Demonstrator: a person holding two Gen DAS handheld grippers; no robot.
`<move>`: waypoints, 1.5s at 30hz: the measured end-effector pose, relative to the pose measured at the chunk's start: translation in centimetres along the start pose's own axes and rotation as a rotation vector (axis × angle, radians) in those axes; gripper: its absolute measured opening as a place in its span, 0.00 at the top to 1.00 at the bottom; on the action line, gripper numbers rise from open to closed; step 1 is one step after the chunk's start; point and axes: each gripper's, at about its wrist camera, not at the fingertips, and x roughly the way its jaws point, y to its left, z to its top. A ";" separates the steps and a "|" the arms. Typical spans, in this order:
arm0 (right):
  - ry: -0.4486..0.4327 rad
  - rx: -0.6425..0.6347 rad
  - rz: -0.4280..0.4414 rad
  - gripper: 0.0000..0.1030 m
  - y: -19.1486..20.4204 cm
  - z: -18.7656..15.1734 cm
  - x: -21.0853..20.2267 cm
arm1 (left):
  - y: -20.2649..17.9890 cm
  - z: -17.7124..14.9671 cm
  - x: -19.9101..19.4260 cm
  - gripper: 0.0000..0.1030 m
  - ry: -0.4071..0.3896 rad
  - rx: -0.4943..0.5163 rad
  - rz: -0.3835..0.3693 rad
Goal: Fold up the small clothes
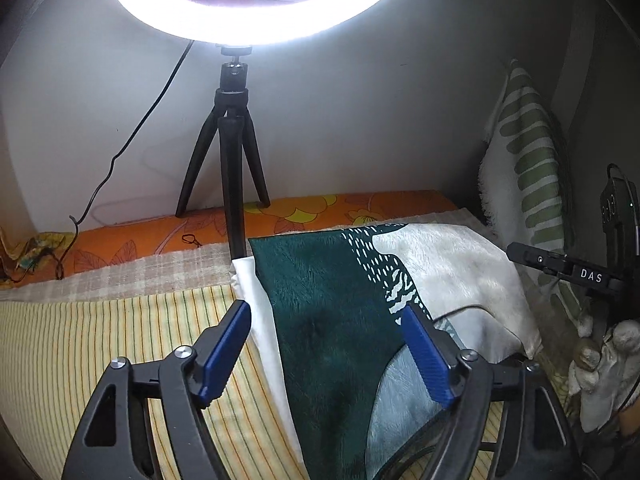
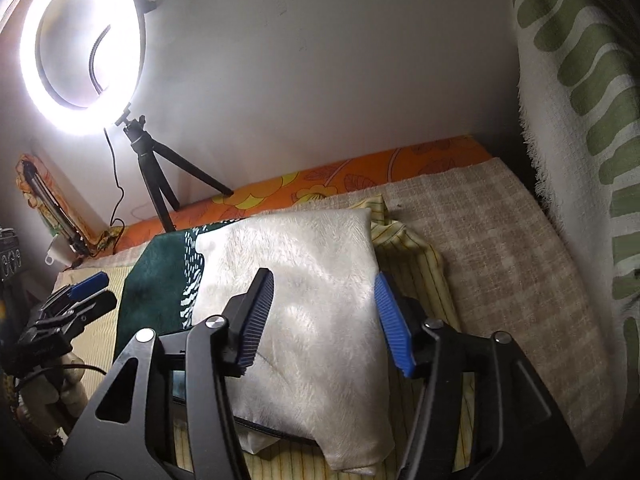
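Observation:
A dark green and cream cloth cover (image 1: pixel 332 312) lies on the yellow striped sheet (image 1: pixel 100 336). Its cream part (image 2: pixel 316 280) fills the middle of the right wrist view. My left gripper (image 1: pixel 326 320) is open, its blue fingers (image 1: pixel 226 348) standing to either side of the green part, just above it. My right gripper (image 2: pixel 324 292) is open over the cream part, holding nothing. The left gripper also shows at the left edge of the right wrist view (image 2: pixel 80 296). The right gripper's body shows at the right edge of the left wrist view (image 1: pixel 568 268).
A ring light (image 1: pixel 256 0) on a black tripod (image 1: pixel 232 168) stands at the back by the wall, its cable trailing left. An orange flowered sheet (image 1: pixel 160 236) and a beige checked cloth (image 2: pixel 492 240) lie behind. A green-and-white curtain (image 2: pixel 580 120) hangs at the right.

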 end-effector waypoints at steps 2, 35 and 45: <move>-0.008 0.006 0.004 0.40 0.6 0.1 -0.4 | -0.4 -0.1 -0.9 0.15 -0.008 0.023 0.009; -0.210 0.022 -0.047 0.07 11.9 -5.2 -12.4 | -1.6 -4.9 -16.2 0.00 -0.120 0.141 0.032; -0.253 0.077 -0.130 0.01 14.2 -8.8 -12.6 | -1.0 -7.4 -18.8 0.00 -0.130 0.176 0.053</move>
